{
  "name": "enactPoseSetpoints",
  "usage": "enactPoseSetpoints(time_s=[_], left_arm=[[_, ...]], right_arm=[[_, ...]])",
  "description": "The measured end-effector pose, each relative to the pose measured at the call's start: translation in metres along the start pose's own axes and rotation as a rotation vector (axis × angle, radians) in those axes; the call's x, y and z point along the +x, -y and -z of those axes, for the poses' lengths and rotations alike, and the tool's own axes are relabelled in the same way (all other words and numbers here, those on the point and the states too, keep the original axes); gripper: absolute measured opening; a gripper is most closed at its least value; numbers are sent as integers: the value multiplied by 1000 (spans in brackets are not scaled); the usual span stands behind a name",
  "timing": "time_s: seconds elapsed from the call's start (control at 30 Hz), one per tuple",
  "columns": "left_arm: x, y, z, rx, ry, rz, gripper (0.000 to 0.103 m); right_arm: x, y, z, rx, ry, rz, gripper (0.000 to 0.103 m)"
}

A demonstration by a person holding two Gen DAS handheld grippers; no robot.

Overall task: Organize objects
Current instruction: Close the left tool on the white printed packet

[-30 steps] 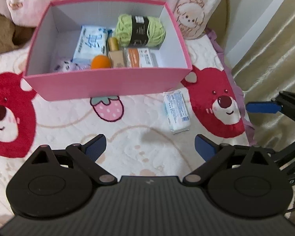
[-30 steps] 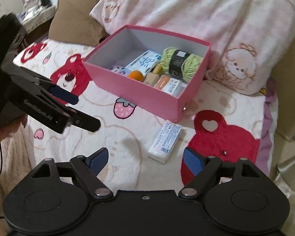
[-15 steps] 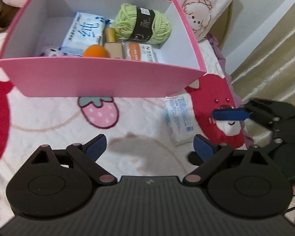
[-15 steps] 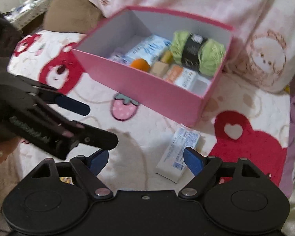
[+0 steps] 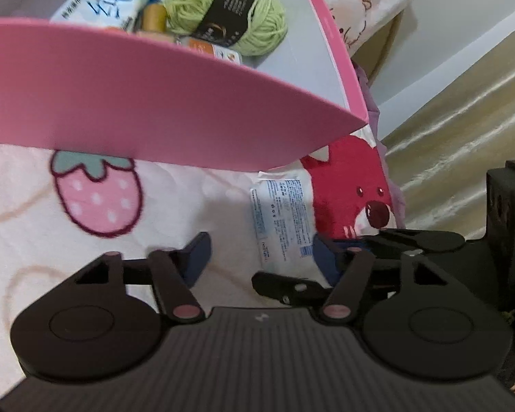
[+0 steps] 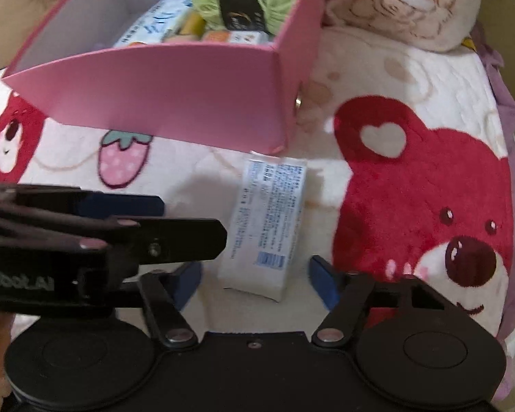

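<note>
A white tissue pack lies on the blanket just in front of the pink box; it also shows in the left wrist view. My right gripper is open, its fingers on either side of the pack's near end, not touching it. My left gripper is open and empty, low over the blanket just left of the pack. The pink box holds green yarn, a blue-white tissue pack and small items.
The blanket has red bear and strawberry prints. A pillow lies behind the box at right. A gold curtain hangs past the bed's right edge. The two grippers are close together, the left one crossing the right wrist view.
Both grippers have moved forward and down toward the tissue pack and box. The right gripper's fingers now sit on either side of the pack's near end. Both stay open.
</note>
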State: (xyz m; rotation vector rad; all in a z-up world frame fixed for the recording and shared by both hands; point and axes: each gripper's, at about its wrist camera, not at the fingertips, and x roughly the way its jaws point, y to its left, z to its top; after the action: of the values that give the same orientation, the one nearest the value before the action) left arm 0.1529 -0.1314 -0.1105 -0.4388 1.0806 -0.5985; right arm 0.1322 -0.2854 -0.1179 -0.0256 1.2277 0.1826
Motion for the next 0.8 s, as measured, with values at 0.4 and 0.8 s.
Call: enactPoseSetpoints(time_s=[0.4,0.8], left_arm=[[5,-4,6,-36,-19,47,22],[-49,-36,19,-110,-9,-106,22]], right_arm=[[-5,-15,-2,-62,16,-45,49],[-1,-60,-5,-26,-28,-231,51]])
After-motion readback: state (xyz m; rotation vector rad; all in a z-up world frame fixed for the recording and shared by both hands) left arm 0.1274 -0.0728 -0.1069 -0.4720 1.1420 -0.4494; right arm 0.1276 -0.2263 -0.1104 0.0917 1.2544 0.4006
